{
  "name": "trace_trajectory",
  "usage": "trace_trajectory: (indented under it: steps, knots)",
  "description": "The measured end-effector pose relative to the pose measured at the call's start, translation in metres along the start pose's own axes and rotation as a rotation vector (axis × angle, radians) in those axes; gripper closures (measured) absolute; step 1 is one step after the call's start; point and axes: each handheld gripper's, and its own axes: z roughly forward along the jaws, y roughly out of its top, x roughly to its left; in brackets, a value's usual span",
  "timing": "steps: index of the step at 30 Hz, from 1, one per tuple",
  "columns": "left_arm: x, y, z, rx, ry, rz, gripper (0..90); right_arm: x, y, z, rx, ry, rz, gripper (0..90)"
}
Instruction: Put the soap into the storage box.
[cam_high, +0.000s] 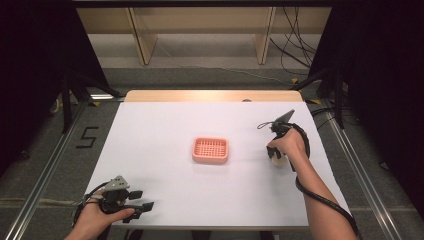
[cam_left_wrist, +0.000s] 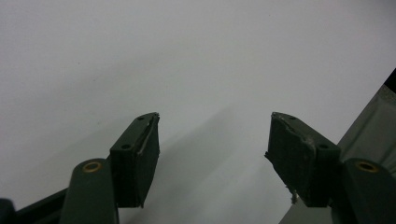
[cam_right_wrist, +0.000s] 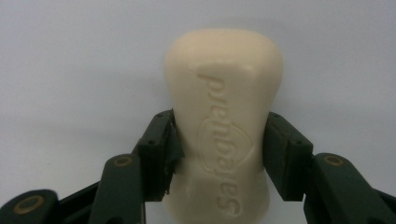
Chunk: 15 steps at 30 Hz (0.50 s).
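White table (cam_high: 165, 125), cream embossed soap bar (cam_right_wrist: 224, 121) between right tool (cam_right_wrist: 219, 154) jaws.

Left gripper (cam_high: 142, 210): low at near-left, jaws wide apart. Right gripper (cam_high: 276, 156): pointed down, jaws clamped, forearm extended.

soap bar (cam_right_wrist: 224, 126): waxy, smooth, embossed | basket (cam_high: 210, 150): plastic, perforated | table (cam_high: 165, 125): matt

Cream soap bar (cam_right_wrist: 224, 126), embossed, between fingers (cam_right_wrist: 156, 154)
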Motion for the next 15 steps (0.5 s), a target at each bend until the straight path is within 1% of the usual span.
trace_trajectory:
  steps: [1, 2, 5, 7, 9, 10, 11, 12, 13, 14, 15]
  knots:
    - [-0.0005, -0.0001, 0.0001, -0.006, -0.006, -0.003, 33.6, -0.0011, -0.0001, -0.0003, 0.006, 0.001, -0.018, 49.7]
    - [-0.0005, -0.0001, 0.0, -0.005, -0.006, -0.002, 33.6, -0.0011, -0.0002, -0.0003, 0.0, 0.011, -0.017, 49.8]
    - [-0.0001, -0.0001, 0.0, -0.001, -0.003, -0.001, 33.7, -0.0018, -0.0004, 0.0001, -0.002, 0.011, -0.021, 49.9]
    - [-0.0002, -0.0002, 0.0001, -0.004, -0.005, -0.004, 33.6, -0.004, -0.0029, -0.0013, -0.012, 0.028, -0.046, 50.2]
    - [-0.0003, -0.0002, 0.0002, -0.004, -0.005, -0.004, 33.6, -0.0043, -0.0035, -0.0015, -0.014, 0.024, -0.048, 50.2]
    - [-0.0003, -0.0001, 0.0002, -0.004, -0.005, -0.004, 33.7, -0.0054, -0.0046, -0.002, -0.024, 0.026, -0.061, 50.2]
    - [-0.0001, 0.0, 0.0003, -0.001, -0.002, -0.002, 33.6, -0.0099, -0.0053, -0.0032, -0.013, 0.071, -0.064, 50.3]
    - [-0.0001, 0.0, 0.0003, -0.001, -0.002, -0.002, 33.6, -0.0099, -0.0053, -0.0032, -0.013, 0.071, -0.064, 50.3]
    - [-0.0005, -0.0003, 0.0007, -0.003, -0.005, -0.006, 33.6, -0.0085, -0.0082, -0.0059, -0.041, 0.037, -0.07, 50.3]
    - [-0.0009, -0.0004, 0.0011, -0.006, -0.006, -0.01, 33.6, -0.0086, -0.0092, -0.0072, -0.042, 0.034, -0.069, 50.4]
    - [-0.001, -0.0004, 0.0012, -0.006, -0.007, -0.011, 33.6, -0.0093, -0.01, -0.0089, -0.043, 0.045, -0.078, 50.4]
